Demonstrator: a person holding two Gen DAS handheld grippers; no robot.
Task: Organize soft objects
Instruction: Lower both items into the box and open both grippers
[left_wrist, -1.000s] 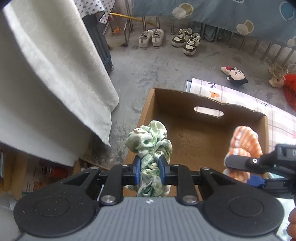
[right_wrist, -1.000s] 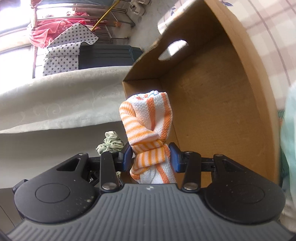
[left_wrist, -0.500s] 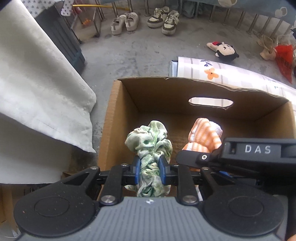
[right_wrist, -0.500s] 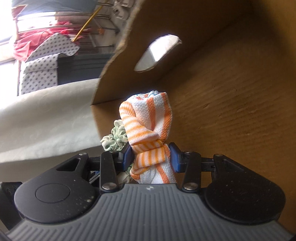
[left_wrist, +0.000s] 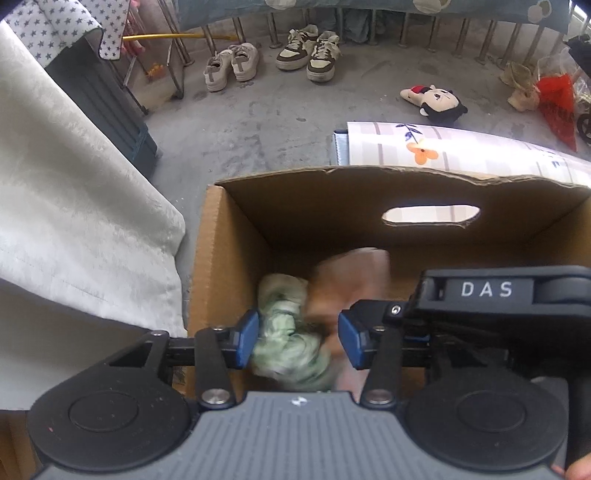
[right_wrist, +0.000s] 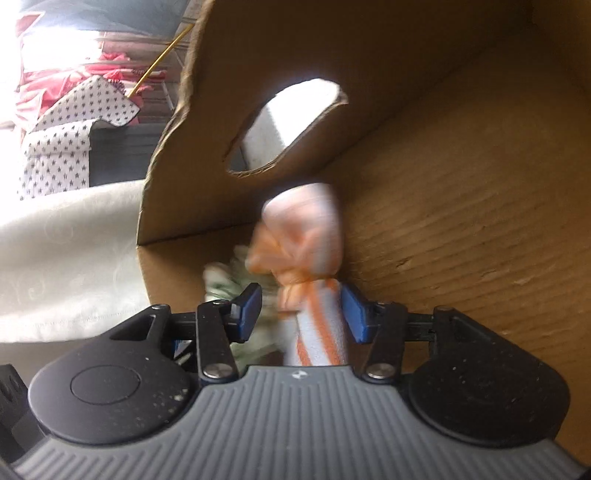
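Observation:
A brown cardboard box (left_wrist: 236, 229) with a handle hole stands below both grippers. My left gripper (left_wrist: 297, 341) is open over the box, its jaws wide apart. The green patterned cloth bundle (left_wrist: 288, 332) is loose between them, blurred, inside the box. My right gripper (right_wrist: 301, 314) is open inside the box (right_wrist: 461, 229). The orange-and-white striped cloth (right_wrist: 310, 266) is loose between its jaws, blurred; it also shows in the left wrist view (left_wrist: 351, 273). The green cloth also shows in the right wrist view (right_wrist: 221, 284).
A cream cloth (left_wrist: 74, 206) hangs left of the box. A floral sheet (left_wrist: 443, 151) lies behind it. Two pairs of shoes (left_wrist: 273, 59), a plush toy (left_wrist: 439, 103) and a red bag (left_wrist: 557, 107) lie on the concrete floor.
Both grippers have opened and let go of their cloths, which are dropping into the box. Both grippers moved further over and into the box.

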